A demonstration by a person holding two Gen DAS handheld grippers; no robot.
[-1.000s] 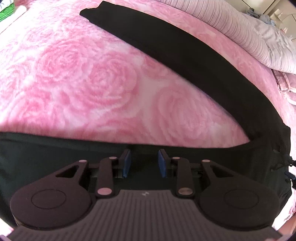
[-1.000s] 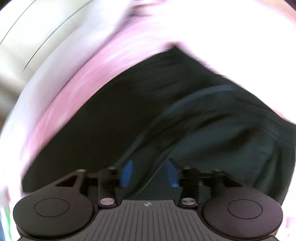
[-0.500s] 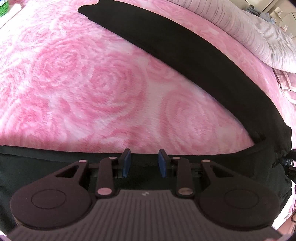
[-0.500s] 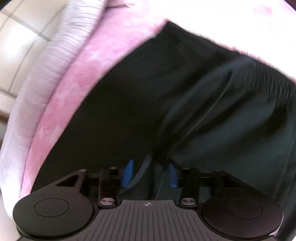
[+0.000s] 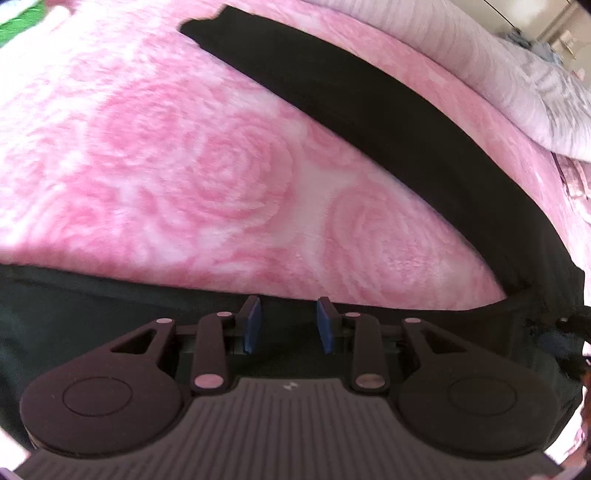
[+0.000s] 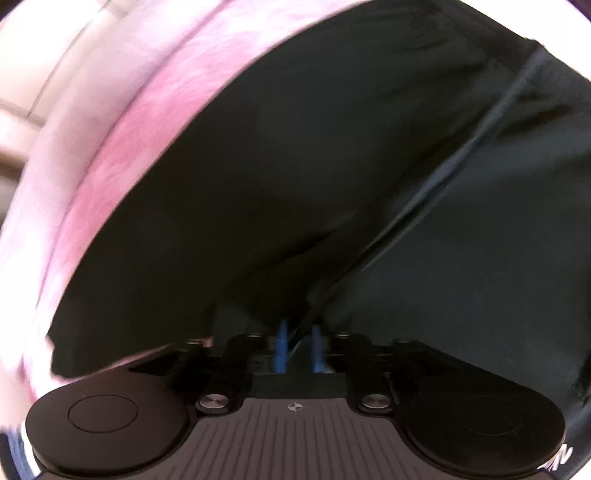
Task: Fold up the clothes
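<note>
Black trousers (image 5: pixel 369 110) lie on a pink rose-patterned blanket (image 5: pixel 221 177), their two legs spread in a V that meets at the right. My left gripper (image 5: pixel 288 325) hovers over the near leg, its blue pads apart and nothing visibly pinched between them. In the right wrist view the trousers (image 6: pixel 258 166) fill most of the frame, blurred by motion. My right gripper (image 6: pixel 298 347) has its blue pads close together with a fold of the black fabric and a seam between them, and its jaws are opening.
A pale striped quilt (image 5: pixel 498 74) runs along the far right edge of the blanket. Something green (image 5: pixel 14 26) shows at the top left corner. The blanket's edge (image 6: pixel 140 122) and pale floor tiles (image 6: pixel 22 92) curve along the left of the right wrist view.
The right gripper has travelled across the trousers and its pads have come much closer together around a fold of fabric. The left gripper has stayed nearly still with the same gap.
</note>
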